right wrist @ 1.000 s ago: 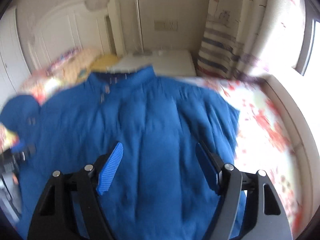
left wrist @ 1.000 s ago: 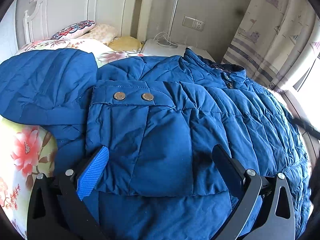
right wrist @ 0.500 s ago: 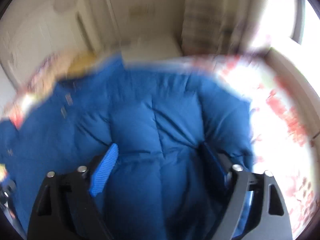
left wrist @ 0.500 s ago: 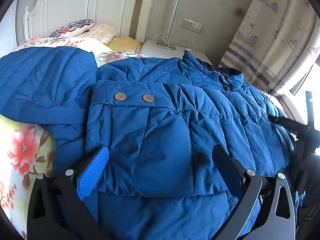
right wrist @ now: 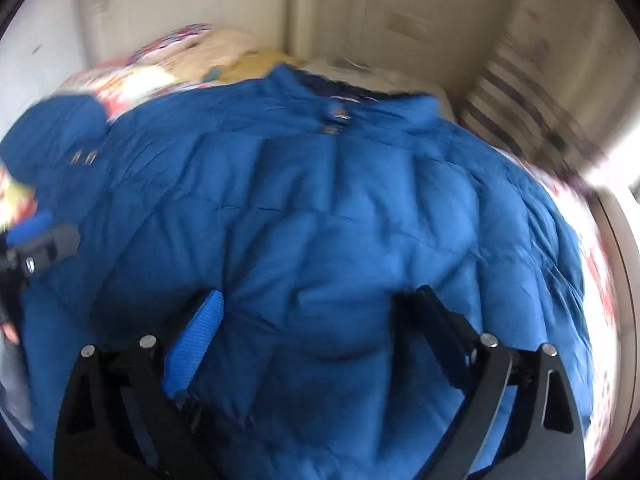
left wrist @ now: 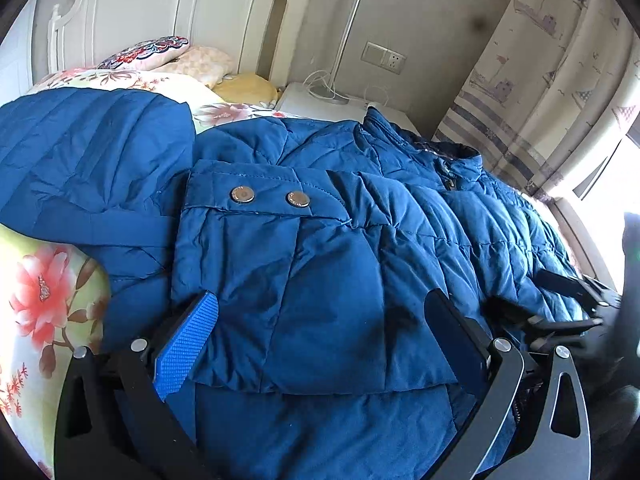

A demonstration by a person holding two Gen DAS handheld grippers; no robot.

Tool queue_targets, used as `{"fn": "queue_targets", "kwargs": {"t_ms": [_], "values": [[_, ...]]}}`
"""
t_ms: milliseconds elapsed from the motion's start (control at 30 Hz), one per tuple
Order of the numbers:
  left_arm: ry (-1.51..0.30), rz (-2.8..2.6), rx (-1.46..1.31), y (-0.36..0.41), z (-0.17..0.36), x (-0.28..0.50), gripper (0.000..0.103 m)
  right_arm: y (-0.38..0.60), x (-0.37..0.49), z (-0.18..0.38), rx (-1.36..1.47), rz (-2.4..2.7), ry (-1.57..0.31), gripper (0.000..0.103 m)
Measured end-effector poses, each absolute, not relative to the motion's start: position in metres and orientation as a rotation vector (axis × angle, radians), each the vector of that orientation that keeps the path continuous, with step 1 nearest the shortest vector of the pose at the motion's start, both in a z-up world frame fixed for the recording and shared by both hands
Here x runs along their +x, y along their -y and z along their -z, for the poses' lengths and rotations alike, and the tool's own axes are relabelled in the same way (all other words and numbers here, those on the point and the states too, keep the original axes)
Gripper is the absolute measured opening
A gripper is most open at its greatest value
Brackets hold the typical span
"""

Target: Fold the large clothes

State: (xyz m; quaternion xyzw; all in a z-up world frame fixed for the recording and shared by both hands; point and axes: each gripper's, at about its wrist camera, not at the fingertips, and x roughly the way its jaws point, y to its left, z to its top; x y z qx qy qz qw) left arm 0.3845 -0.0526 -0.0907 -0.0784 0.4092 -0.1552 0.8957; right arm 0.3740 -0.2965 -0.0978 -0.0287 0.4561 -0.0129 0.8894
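A large blue puffer jacket [left wrist: 360, 240] lies spread on the bed, collar toward the headboard. One sleeve is folded across its body, its cuff with two metal snaps [left wrist: 270, 197] lying on top. My left gripper [left wrist: 324, 316] is open and empty, its fingers straddling the folded sleeve just above it. My right gripper [right wrist: 316, 312] is open and empty over the jacket's [right wrist: 340, 220] right half; this view is blurred. The right gripper also shows at the right edge of the left wrist view [left wrist: 568, 308].
Floral bedsheet [left wrist: 44, 300] shows at the left. Pillows [left wrist: 160, 52] and a white headboard [left wrist: 152, 4] are at the back. A white nightstand [left wrist: 320, 100] with a lamp pole stands beside the bed. Curtains [left wrist: 552, 80] hang at the right.
My right gripper has swept in toward the jacket's right side and turned toward the collar. My left gripper has stayed over the folded sleeve.
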Motion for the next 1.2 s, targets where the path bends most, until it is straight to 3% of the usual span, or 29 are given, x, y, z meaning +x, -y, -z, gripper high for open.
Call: {"fn": "queue_targets", "kwargs": {"t_ms": [100,233,333,500,733,767,833,867,900,1033,1200], "values": [[-0.838,0.346,-0.188,0.048,0.088,0.383,0.099,0.303,0.343,0.070,0.005,0.008,-0.826,0.095],[-0.682,0.388,-0.360,0.012,0.067,0.366,0.099,0.295,0.337,0.110,-0.141,0.013,-0.890,0.100],[-0.540,0.313,-0.665,-0.056,0.056,0.359,0.099,0.309,0.340,0.115,-0.047,0.012,-0.888,0.100],[-0.455,0.068,-1.124,-0.176,0.087,0.363,0.099,0.307,0.340,0.120,-0.065,0.014,-0.886,0.100],[-0.480,-0.051,-1.153,-0.252,0.082,0.420,0.099,0.298,0.332,0.113,-0.067,0.016,-0.885,0.100],[-0.480,-0.062,-1.152,-0.256,0.080,0.428,0.096,0.299,0.333,0.113,-0.066,0.015,-0.886,0.100],[-0.503,-0.069,-1.157,-0.262,0.078,0.442,0.068,0.298,0.331,0.112,-0.061,0.012,-0.884,0.100],[-0.534,-0.062,-1.153,-0.260,0.077,0.449,0.038,0.298,0.331,0.112,-0.060,0.011,-0.884,0.100],[-0.542,-0.057,-1.133,-0.258,0.072,0.451,0.018,0.299,0.331,0.112,-0.050,0.008,-0.880,0.100],[-0.429,0.094,-0.716,-0.167,0.000,0.429,0.012,0.316,0.321,0.103,0.078,0.009,-0.804,0.090],[-0.413,0.417,-0.259,-0.002,-0.040,0.389,0.012,0.373,0.286,0.081,0.417,0.091,-0.553,0.087]]}}
